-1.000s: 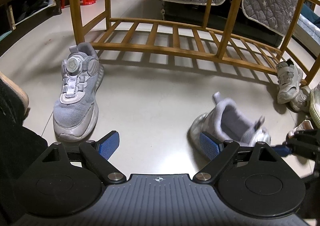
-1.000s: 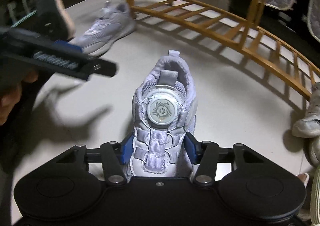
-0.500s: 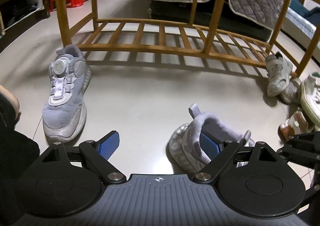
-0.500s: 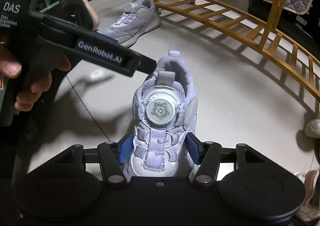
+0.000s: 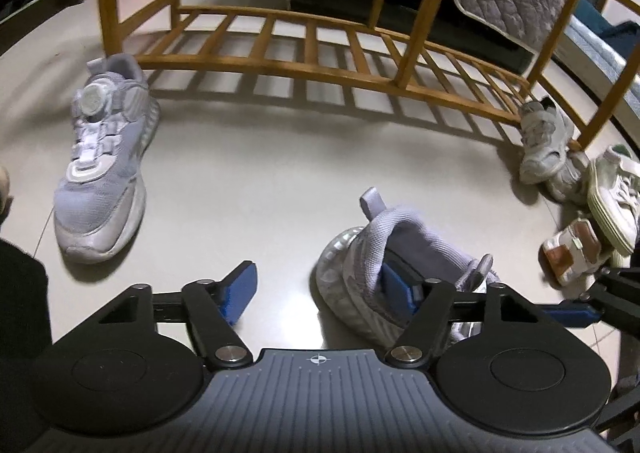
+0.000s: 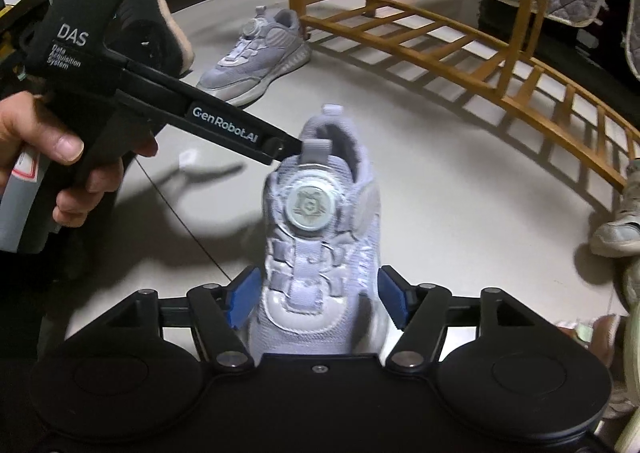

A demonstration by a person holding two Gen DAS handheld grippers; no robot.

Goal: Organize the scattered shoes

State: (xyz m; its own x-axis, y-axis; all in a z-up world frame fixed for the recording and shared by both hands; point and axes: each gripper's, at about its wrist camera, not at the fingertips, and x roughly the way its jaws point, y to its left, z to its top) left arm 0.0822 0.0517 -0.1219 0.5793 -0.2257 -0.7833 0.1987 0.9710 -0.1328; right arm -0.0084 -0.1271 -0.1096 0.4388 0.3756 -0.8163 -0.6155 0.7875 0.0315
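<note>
Grey mesh, on the near shoe (image 6: 320, 249), is sitting between the pads of the right gripper (image 6: 318, 299), whose jaws are opening and are showing a gap on each side, so nothing is being clamped there. The left gripper (image 5: 324, 287) is closing, with one blue pad (image 5: 394, 285) inside the collar of the same shoe (image 5: 384, 265) and the other pad out over bare floor (image 5: 260, 181), not yet pressing the outer wall. In the left wrist view the shoe is lying tilted on the floor, heel toward the wooden rack (image 5: 320, 65); its grey partner (image 5: 104, 165) is lying well apart, close to the rack's left post. The hazard lies in the handover: support from the right is being given up while the left is still gaining its hold, so the shoe is at risk of rolling onto its side or slipping off the inner pad. A bite on soft collar fabric alone is liable to fold the upper and let the shoe swing once lifted. White shoes (image 5: 544, 141) are crowding the rack's right end, so a swinging shoe could knock them.
</note>
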